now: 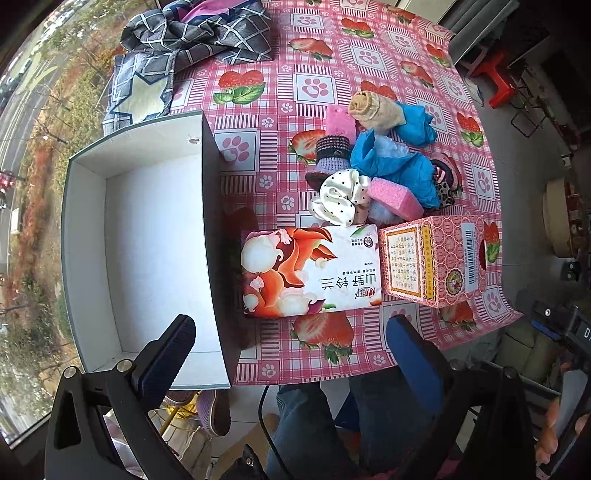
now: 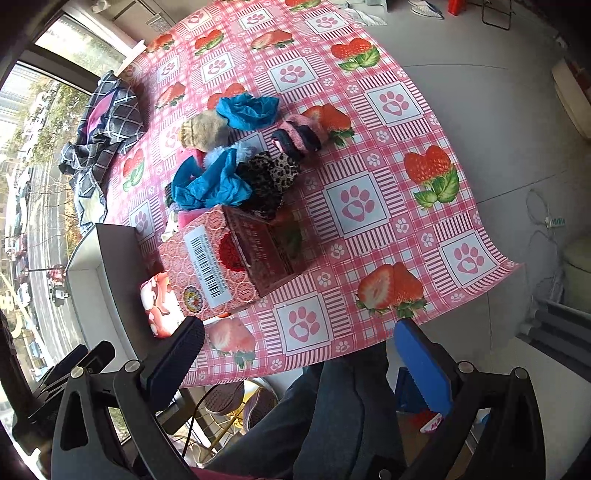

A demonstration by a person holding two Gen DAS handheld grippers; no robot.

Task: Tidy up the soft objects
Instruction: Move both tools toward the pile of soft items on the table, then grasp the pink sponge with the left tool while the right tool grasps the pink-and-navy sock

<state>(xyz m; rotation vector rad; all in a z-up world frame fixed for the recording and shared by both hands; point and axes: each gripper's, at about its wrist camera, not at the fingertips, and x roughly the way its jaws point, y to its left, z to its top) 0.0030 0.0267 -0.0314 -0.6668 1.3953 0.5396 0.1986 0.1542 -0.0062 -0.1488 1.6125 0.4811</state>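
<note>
Both grippers hang over the near edge of the desk (image 1: 332, 22), jaws wide and empty: the left gripper (image 1: 291, 332) above the white box (image 1: 147, 240), the right gripper (image 2: 299, 339) further right. The soft pile (image 1: 384, 166) of scrunchies, sponges and blue cloth lies mid-desk, just beyond the tissue pack (image 1: 310, 269) and pink carton (image 1: 432, 258), possibly touching them.

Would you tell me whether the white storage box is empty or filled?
Empty: the white storage box shows only its bare floor; the soft items lie outside.
</note>
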